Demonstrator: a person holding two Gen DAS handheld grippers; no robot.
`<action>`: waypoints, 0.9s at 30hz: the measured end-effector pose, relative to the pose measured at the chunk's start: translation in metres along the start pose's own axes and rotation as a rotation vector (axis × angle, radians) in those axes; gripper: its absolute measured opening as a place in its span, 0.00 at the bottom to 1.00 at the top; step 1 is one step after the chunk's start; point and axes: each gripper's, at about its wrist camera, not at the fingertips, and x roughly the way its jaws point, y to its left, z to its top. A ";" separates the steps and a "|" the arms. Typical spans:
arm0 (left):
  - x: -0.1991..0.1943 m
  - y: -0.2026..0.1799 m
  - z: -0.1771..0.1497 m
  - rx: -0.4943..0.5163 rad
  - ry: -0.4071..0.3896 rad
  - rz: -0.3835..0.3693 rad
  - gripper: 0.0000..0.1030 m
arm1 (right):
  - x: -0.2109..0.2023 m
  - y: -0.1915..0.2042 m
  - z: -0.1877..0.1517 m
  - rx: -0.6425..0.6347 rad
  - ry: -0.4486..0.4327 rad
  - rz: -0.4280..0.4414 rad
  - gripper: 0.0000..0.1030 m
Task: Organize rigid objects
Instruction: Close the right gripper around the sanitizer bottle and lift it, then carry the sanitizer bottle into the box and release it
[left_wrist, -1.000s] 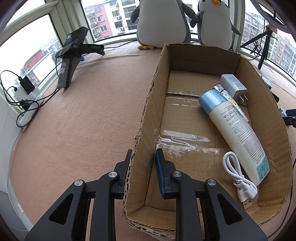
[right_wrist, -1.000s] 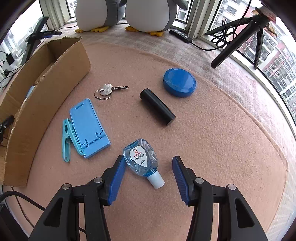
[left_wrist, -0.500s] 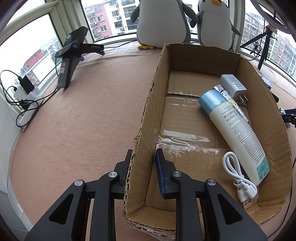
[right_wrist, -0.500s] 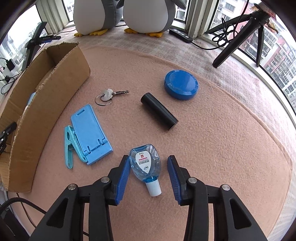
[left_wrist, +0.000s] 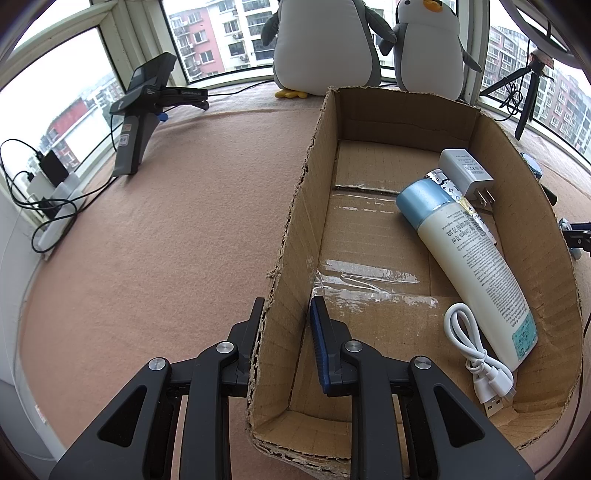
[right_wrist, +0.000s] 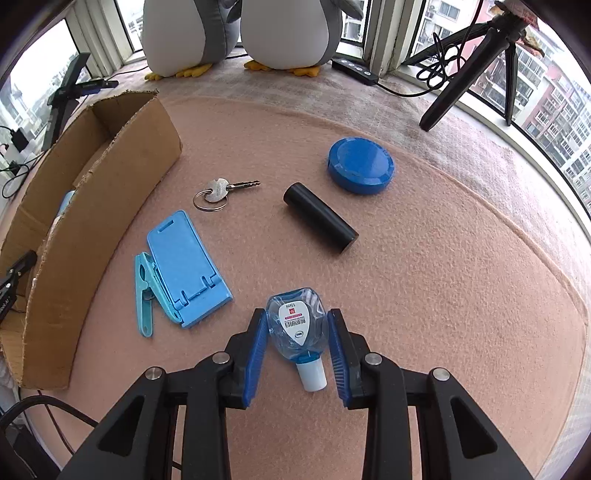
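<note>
- Presently, the right tool (right_wrist: 295, 341) is set narrow around the small clear-blue plastic bottle with a white cap (right_wrist: 297, 328), which lies on the pink felt-covered worktop (right_wrist: 424, 277) with its cap toward the camera; both blue pads sit against or just beside its sides, and whether firm pressure is applied cannot be told.
- The bottle appears to be taken across its widest part, probably so that it will not slip when raised.
- The left tool (left_wrist: 284, 328) is closed to a narrow gap over the side wall of the open brown cardboard box (left_wrist: 495, 155), one finger outside and one inside, seemingly to steady the box for loading.
- Inside the box are seen a long cream tube with a pale-blue cap (left_wrist: 469, 258), a white wall charger (left_wrist: 466, 171) and a coiled white cable (left_wrist: 476, 354); bare floor is left along the gripped wall.
- Just beside the bottle lies a blue folding phone stand (right_wrist: 184, 266), with a teal clip (right_wrist: 143, 295) at its edge; a black cylinder (right_wrist: 319, 218), a key on a ring (right_wrist: 221, 190) and a round blue tin (right_wrist: 360, 164) lie farther off.
- A lift clear of the stand and over the box's torn rim is judged necessary.
</note>
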 end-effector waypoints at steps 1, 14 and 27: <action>0.000 0.000 0.000 0.000 0.000 0.000 0.20 | 0.001 0.000 0.000 0.006 -0.004 0.003 0.28; 0.000 0.000 0.000 -0.003 0.000 0.000 0.20 | -0.051 0.025 0.007 0.059 -0.140 0.053 0.28; 0.000 -0.002 0.000 -0.013 -0.003 -0.008 0.20 | -0.077 0.130 0.047 -0.102 -0.216 0.187 0.28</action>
